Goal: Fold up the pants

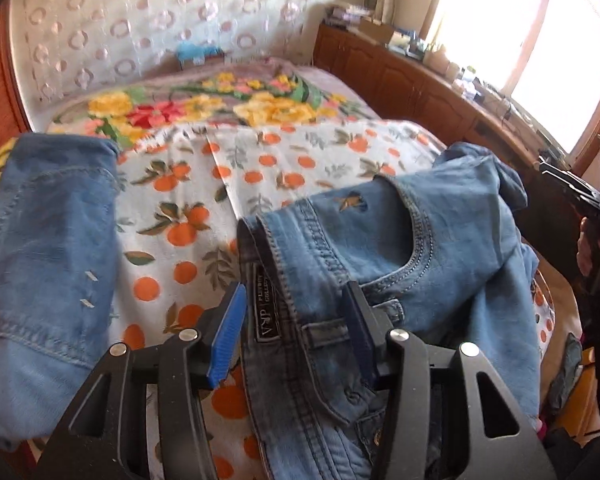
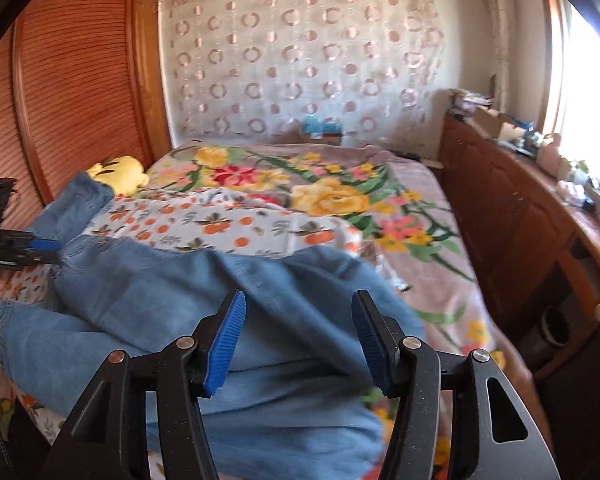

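2 grippers over blue jeans [image 1: 440,240] on the orange-print bedsheet [image 1: 188,200]: my left gripper [image 1: 296,332] stands parted astride the waistband, my right gripper [image 2: 298,336] released above a leg. Soft, heavy denim; I'd pinch the thick waistband seam.

Pants [image 1: 380,232] on bed [image 1: 188,200], cabinets [image 1: 412,80] prob. along right.

Home bedroom: bed [image 2: 420,280], floral blanket [image 2: 328,196], wooden cabinets [image 2: 500,216].
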### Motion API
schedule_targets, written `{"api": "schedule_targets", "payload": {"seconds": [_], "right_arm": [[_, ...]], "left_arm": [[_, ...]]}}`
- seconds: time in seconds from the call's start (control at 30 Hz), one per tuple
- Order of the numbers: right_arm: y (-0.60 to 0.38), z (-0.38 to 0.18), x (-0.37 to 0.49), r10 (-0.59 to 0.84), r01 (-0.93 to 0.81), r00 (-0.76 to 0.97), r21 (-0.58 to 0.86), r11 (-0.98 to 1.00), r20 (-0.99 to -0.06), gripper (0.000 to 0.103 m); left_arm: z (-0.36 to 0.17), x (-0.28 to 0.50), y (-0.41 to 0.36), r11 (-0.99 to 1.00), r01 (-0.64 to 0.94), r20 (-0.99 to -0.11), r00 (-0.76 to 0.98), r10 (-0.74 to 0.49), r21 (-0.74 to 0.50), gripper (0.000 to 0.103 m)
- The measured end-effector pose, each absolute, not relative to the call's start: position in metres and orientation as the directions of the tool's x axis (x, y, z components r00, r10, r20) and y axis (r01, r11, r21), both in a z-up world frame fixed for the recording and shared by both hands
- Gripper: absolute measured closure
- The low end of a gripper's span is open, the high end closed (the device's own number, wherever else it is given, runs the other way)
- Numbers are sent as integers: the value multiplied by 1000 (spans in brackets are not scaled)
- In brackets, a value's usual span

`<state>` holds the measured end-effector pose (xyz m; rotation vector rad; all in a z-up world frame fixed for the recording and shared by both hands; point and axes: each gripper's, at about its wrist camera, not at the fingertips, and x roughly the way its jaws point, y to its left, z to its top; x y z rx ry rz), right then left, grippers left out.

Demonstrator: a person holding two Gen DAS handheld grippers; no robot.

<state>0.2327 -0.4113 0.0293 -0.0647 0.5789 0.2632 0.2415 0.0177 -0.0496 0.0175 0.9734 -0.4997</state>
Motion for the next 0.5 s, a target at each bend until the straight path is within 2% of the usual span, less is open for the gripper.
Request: {"api": "schedule_targets", "payload": {"seconds": [0.13,0.3,0.37,0.4,0.5], "right_arm": [[-397,14,239,278,-313,776,36,949,-566,46],[-397,6,249,308,-342,755,53,938,-579,46],[-400,6,255,309,-344,753,52,937,-580,46],[-401,6,257,307,-343,754,51,938,-581,46],[-399,6,260,296,-336,758,41,941,-582,46]], "left_arm": [[-60,254,16,865,416,-809,384,-446,-280,52],[-55,255,8,856,431,-806,375,-458,-285,54],[-49,255,3,853,449,-804,384,-453,-266,83],[-44,253,0,858,452,-800,406,-442,-245,87],[-25,252,-9,858,473,-771,464,-437,-201,90]]}}
